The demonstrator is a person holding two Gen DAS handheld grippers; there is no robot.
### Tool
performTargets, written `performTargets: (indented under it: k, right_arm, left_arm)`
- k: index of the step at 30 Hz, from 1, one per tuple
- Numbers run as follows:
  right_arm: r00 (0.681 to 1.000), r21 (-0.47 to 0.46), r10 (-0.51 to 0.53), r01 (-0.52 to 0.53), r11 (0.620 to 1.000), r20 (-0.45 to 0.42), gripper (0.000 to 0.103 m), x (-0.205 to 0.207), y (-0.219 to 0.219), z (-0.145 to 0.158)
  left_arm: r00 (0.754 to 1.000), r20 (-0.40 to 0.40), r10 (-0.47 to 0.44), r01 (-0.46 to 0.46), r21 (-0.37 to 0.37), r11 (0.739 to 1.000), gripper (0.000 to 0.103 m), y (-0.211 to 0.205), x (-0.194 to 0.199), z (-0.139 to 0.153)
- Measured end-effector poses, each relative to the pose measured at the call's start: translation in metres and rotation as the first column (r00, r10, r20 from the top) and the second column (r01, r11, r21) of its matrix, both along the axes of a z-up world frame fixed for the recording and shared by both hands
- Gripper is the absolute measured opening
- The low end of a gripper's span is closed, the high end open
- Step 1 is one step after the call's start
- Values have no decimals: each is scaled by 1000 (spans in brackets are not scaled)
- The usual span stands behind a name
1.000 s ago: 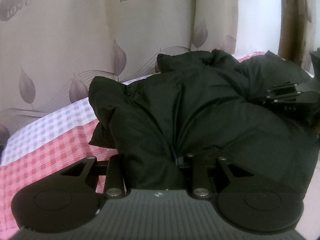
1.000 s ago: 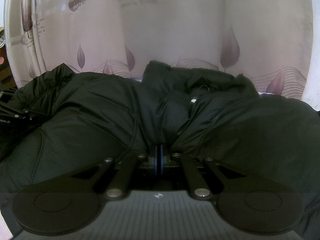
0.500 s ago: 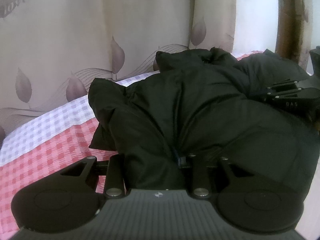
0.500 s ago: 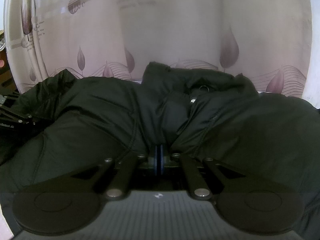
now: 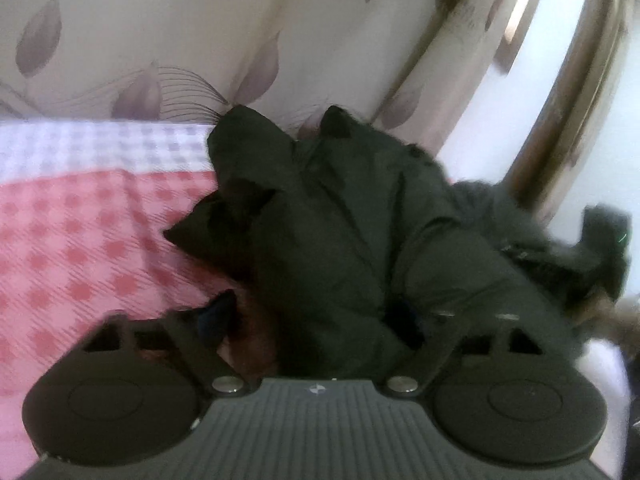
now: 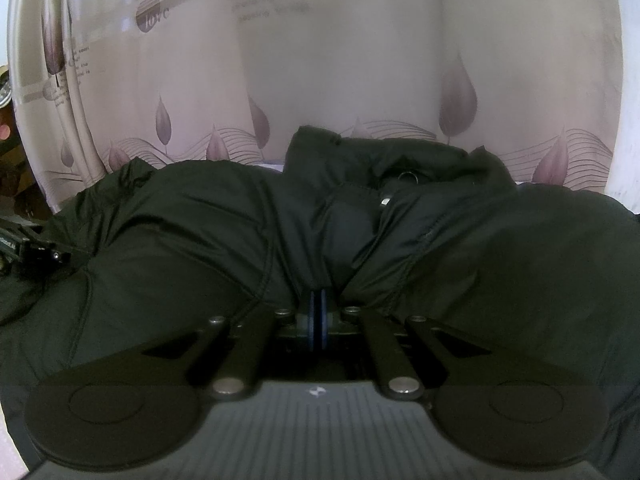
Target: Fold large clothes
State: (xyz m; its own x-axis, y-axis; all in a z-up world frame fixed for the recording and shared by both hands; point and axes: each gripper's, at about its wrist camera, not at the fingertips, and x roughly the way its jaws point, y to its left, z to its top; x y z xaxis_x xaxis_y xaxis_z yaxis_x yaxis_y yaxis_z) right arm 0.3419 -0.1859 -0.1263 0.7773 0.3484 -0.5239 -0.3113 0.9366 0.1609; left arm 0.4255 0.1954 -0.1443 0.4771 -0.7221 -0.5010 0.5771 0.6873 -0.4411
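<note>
Jacket (image 6: 500, 248) black padded cloth, faint sheen; bedsheet (image 5: 80, 232) matt checked cloth, seemingly cotton.

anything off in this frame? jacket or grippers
Left wrist view is tilted and motion-blurred. The left gripper has its fingers spread, with the jacket bunched between them. The right gripper is shut on a fold of the jacket. No damage visible; the jacket is just a rumpled heap on the bed.

Your jacket (image 5: 360, 240) lies bunched on the bed (image 5: 80, 232), with the curtain (image 5: 160, 40) hanging behind it. Your left gripper (image 5: 312, 320) sits at its near edge, bed to its left; your right gripper (image 6: 318, 312) meets the jacket's near middle fold.
</note>
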Motion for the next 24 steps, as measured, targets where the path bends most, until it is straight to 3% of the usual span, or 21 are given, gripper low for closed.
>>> performTargets:
  k: [3, 5, 12, 19, 22, 24]
  right_arm:
    - [1000, 16, 0, 0, 1000, -6, 3, 1, -2, -1]
    - [1000, 35, 0, 1, 999, -13, 3, 2, -4, -1]
    - [999, 114, -4, 10, 993, -51, 3, 6, -13, -1]
    - [994, 296, -2, 34, 954, -106, 3, 6, -35, -5]
    - [990, 357, -49, 94, 929, -133, 6, -9, -49, 7]
    - [992, 349, -70, 103, 931, -107, 7, -28, -55, 17]
  left_arm:
    - [1000, -8, 11, -11, -17, 1000, 32, -7, -10, 5]
    - [999, -15, 47, -47, -39, 998, 27, -6, -16, 16]
    - [985, -57, 161, -168, -153, 974, 25, -21, -36, 71]
    - [976, -66, 205, -212, -123, 969, 24, -60, -55, 132]
    - [977, -56, 205, -209, -79, 975, 24, -80, -67, 151]
    - [976, -60, 210, -214, -55, 975, 24, -93, -71, 160]
